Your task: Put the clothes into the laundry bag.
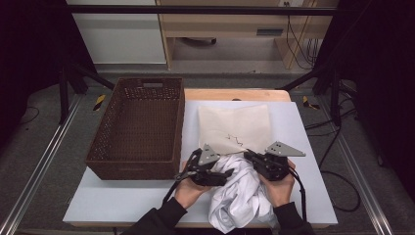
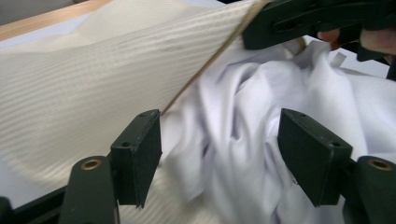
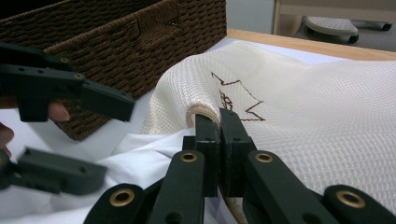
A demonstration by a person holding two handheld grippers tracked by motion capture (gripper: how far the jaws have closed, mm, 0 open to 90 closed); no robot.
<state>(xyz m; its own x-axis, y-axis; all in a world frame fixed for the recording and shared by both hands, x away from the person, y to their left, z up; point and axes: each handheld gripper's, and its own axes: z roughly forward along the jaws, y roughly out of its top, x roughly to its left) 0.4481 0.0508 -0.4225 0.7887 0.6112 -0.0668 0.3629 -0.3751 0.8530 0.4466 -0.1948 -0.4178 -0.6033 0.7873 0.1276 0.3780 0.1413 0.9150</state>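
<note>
Scene: a person at a table [image 1: 303, 196] covered in white works two hand-held grippers over a heap of laundry at the near edge.

Left gripper [image 1: 208, 169]: released, its black pads spread wide in the left gripper view with nothing pressed between them; white cloth lies beyond the gap and the cream bag's edge runs past the left pad.

Right gripper [image 3: 218, 122]: clenched on the cream mesh bag [image 3: 303, 102], pinching its rolled rim just beside a dark stitched zigzag mark and lifting that edge into a hump.

Cream mesh bag: spread flat on the table's far half, right of the basket, its near edge raised at the right gripper's jaws.

White garment [image 1: 240, 196]: crumpled in a pile between the two hands, its upper part tucked at the bag's lifted mouth, the rest spilling toward the table's near edge.

Wicker basket [image 1: 139, 125]: dark brown, standing on the table's left side, just beside the bag.

Hands: both in dark sleeves, entering from the bottom of the high view.
</note>
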